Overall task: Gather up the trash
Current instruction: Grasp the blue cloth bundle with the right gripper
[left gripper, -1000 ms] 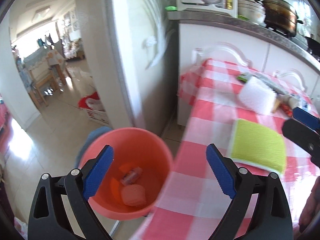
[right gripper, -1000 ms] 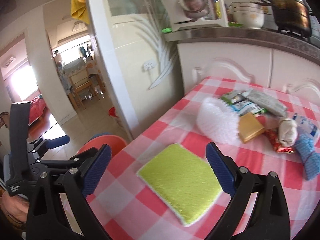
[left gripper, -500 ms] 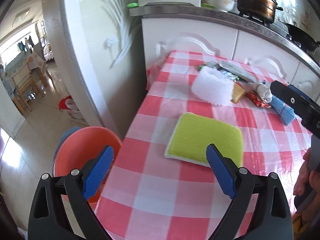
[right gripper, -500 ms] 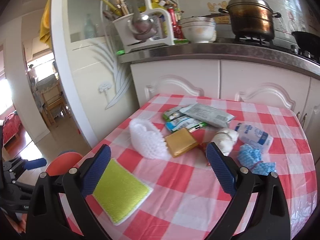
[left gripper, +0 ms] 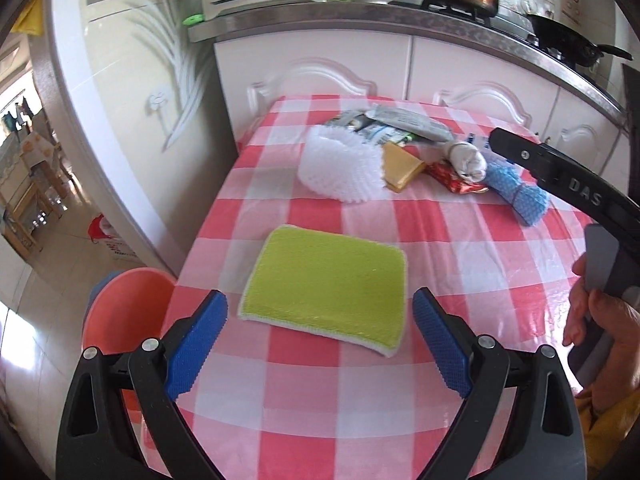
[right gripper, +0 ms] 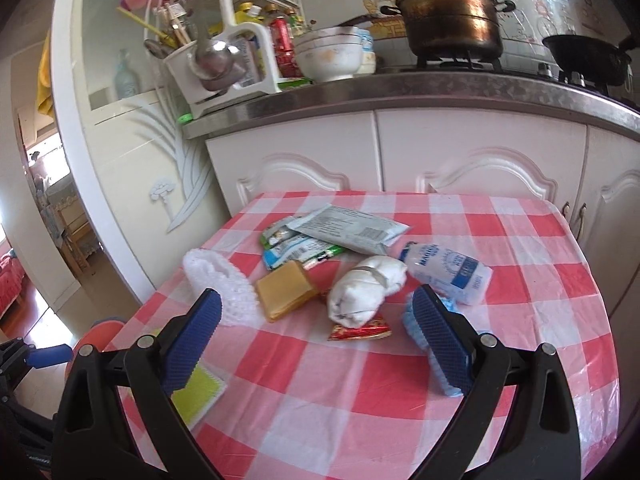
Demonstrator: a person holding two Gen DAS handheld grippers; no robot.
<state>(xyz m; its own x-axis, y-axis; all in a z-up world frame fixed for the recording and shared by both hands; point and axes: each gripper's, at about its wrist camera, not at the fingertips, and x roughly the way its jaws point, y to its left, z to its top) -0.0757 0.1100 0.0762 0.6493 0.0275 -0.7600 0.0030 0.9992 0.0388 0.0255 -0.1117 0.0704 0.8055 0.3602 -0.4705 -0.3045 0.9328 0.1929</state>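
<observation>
Trash lies in a heap at the far end of the red-checked table (left gripper: 360,392): white foam netting (left gripper: 340,172) (right gripper: 218,284), a tan packet (right gripper: 286,290), a white tied bundle (right gripper: 364,290), a red wrapper (right gripper: 358,333), a grey foil pouch (right gripper: 352,230), a blue-and-white bag (right gripper: 448,272) and blue netting (left gripper: 516,194). A green sponge pad (left gripper: 328,284) lies just ahead of my open, empty left gripper (left gripper: 316,344). My right gripper (right gripper: 316,338) is open and empty above the table, short of the heap. The orange bin (left gripper: 124,312) stands on the floor by the table's left edge.
White cabinets and a steel counter (right gripper: 400,92) with a big pot (right gripper: 452,16), bowls and a utensil rack back the table. A white partition (left gripper: 120,120) stands at the left, with a tiled floor and doorway beyond it. A hand (left gripper: 600,320) holds the right gripper's handle.
Both grippers have swung right and forward, from over the orange bin to over the table. The left now faces the green pad, the right faces the trash heap. Both stay open.
</observation>
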